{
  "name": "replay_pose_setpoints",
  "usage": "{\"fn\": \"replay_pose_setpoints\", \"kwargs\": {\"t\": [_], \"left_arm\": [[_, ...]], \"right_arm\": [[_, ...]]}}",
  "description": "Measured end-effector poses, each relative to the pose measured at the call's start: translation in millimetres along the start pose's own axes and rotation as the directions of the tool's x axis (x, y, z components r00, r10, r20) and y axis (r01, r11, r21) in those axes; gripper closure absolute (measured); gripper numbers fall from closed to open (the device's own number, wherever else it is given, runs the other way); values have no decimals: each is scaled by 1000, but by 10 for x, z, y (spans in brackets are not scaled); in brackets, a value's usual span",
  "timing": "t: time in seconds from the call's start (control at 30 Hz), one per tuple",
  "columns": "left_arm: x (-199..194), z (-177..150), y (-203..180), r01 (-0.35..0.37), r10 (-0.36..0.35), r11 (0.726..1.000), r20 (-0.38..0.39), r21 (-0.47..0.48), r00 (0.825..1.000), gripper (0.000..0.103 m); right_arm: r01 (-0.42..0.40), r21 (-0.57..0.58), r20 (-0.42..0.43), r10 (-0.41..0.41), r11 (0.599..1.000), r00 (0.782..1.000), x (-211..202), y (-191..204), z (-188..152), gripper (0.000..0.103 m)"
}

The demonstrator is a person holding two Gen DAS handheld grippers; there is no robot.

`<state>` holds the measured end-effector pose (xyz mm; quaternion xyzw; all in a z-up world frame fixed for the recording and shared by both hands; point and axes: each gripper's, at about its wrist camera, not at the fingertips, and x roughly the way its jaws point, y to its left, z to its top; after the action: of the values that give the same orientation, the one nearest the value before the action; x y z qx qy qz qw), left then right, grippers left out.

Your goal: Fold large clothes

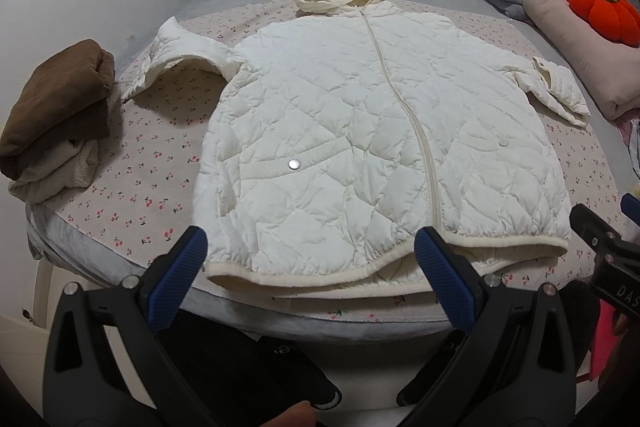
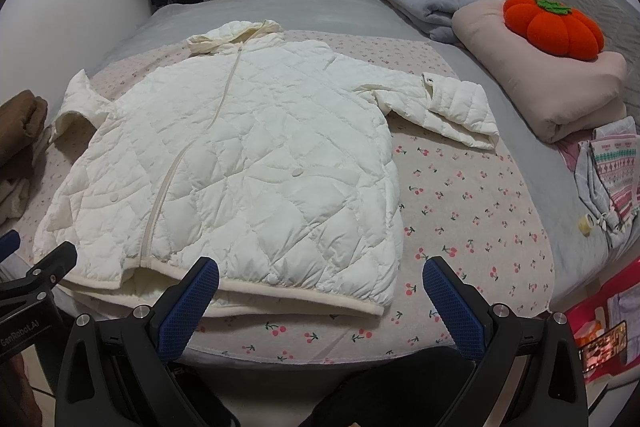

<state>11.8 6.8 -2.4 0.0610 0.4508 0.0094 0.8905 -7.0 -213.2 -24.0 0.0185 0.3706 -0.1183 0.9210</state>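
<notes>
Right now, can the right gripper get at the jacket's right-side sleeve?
Probably yes. The right gripper is open and holds nothing, and only bare cherry-print sheet lies between it and the sleeve.

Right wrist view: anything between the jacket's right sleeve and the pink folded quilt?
Nothing lies there. In the right wrist view the jacket's right sleeve and the pink folded quilt are separated only by bare grey bedsheet.

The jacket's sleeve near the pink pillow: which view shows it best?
The right wrist view: the sleeve lies whole and folded back on the cherry-print sheet. The left wrist view squeezes that sleeve small toward the frame edge.
</notes>
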Motion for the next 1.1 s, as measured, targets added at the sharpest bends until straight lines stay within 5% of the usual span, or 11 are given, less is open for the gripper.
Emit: {"fn": "replay_pose_setpoints", "kwargs": {"t": [0.13, 0.3, 0.47, 0.57, 0.63, 0.7, 0.77, 0.8, 0.83, 0.9, 1.1], "left_arm": [[24, 13, 105, 13, -15, 1000, 91, 26, 996, 0], [227, 122, 486, 106, -105, 994, 28, -40, 994, 0], [511, 149, 969, 162, -169, 976, -36, -145, 985, 0], [765, 92, 1275, 238, -279, 928, -112, -287, 954, 2], [933, 36, 1383, 321, -391, 872, -130, -368, 911, 9], [1072, -26, 1402, 380, -470, 825, -135, -418, 872, 20], [1204, -86, 1334, 431, -540, 788, -156, -440, 827, 50], [1259, -103, 1269, 453, -566, 775, -165, -440, 808, 57], [1291, -106, 1196, 462, -574, 774, -169, -434, 801, 68], [1268, -54, 1057, 475, -558, 793, -141, -382, 818, 83], [1096, 200, 812, 551, -580, 796, -55, -248, 813, 89]], "right_arm": [[-51, 29, 7, 51, 998, 999, 78, -180, 30, 0], [-101, 68, -23, 103, 993, 994, 315, -418, 50, 0], [-254, 86, -76, 260, 963, 963, 667, -619, 92, 0], [-294, 125, -99, 307, 948, 947, 890, -699, 106, 0], [-355, 216, -131, 387, 910, 912, 1052, -814, 80, 0], [-438, 331, -133, 501, 836, 855, 1220, -916, 48, 20], [-491, 392, -123, 574, 778, 810, 1336, -932, 35, 36], [-500, 401, -126, 587, 768, 800, 1354, -942, 24, 54], [-504, 398, -125, 589, 767, 798, 1360, -951, 24, 65], [-494, 397, -113, 576, 773, 810, 1337, -1029, 23, 90], [-408, 462, -24, 471, 788, 882, 1071, -1513, -22, 97]]}}
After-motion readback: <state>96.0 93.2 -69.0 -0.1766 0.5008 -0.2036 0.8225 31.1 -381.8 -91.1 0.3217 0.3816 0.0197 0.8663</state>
